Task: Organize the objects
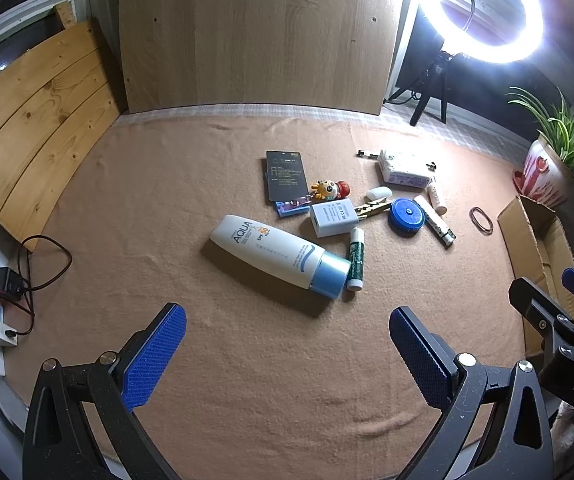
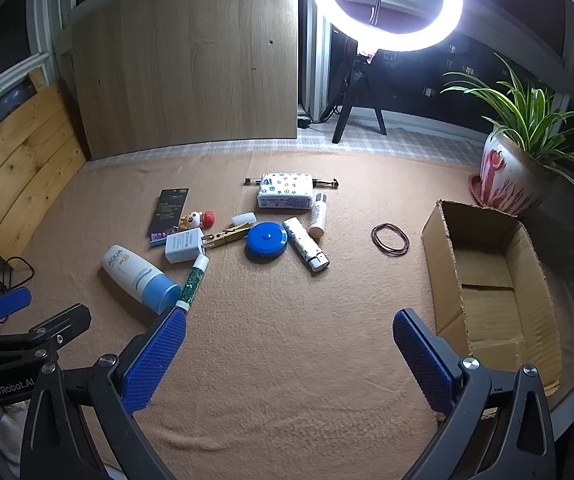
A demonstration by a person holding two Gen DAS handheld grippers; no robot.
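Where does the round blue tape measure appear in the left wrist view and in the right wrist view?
Left wrist view: the blue tape measure lies right of centre, between the wooden clothespin and the lighter.
Right wrist view: it lies near the centre, again between the clothespin and the lighter.
Shared landmark: the ring light, at the top of both views.

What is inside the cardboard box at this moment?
The cardboard box looks empty: only its brown floor flaps show. The corner behind its near wall is hidden.
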